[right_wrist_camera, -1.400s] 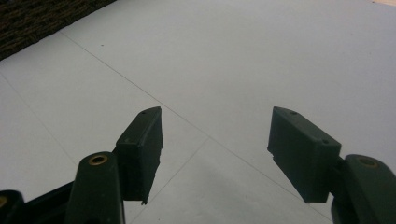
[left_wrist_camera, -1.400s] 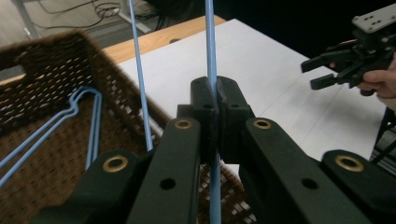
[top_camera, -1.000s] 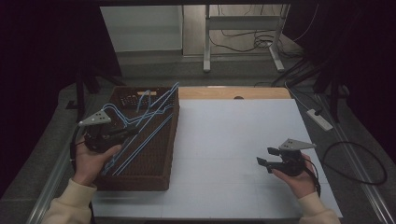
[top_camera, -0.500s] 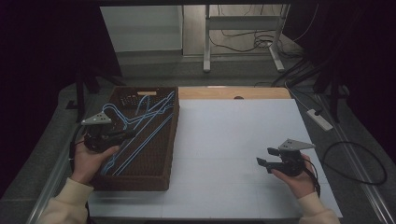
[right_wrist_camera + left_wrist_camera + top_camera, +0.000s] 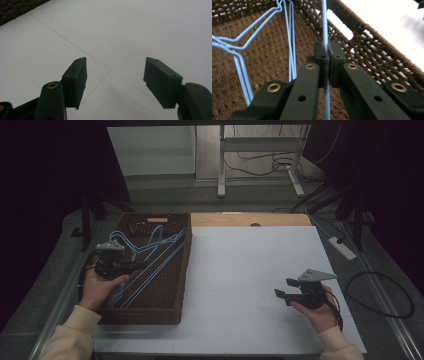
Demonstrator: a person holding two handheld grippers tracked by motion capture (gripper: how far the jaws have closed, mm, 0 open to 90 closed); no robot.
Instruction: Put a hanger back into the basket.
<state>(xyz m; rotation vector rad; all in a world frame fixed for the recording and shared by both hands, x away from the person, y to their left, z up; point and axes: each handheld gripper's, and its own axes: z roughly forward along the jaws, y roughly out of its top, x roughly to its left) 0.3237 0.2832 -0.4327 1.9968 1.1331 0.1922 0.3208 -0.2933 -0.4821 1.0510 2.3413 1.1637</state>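
A brown wicker basket (image 5: 165, 307) stands at the left of the white table top (image 5: 250, 265). Several light-blue wire hangers (image 5: 159, 266) lie in it, slanting from its near left to its far right. My left gripper (image 5: 141, 265) reaches into the basket from the left and is shut on one wire of a blue hanger (image 5: 324, 22); in the left gripper view the pads of my left gripper (image 5: 326, 50) pinch that wire above the woven floor (image 5: 267, 57). My right gripper (image 5: 283, 287) is held at the near right, open, with nothing between its jaws (image 5: 115, 72).
A bare wooden strip (image 5: 250, 219) runs along the table's far edge. Table legs and cables (image 5: 260, 165) sit on the floor behind. A power strip (image 5: 343, 248) and a looped cable (image 5: 380, 295) lie right of the table. A corner of the basket (image 5: 15, 7) appears in the right gripper view.
My left hand has sunk and drawn back with the hanger; the hangers, earlier tilted up over the basket's right rim, now lie lower inside it. The right hand has not moved.
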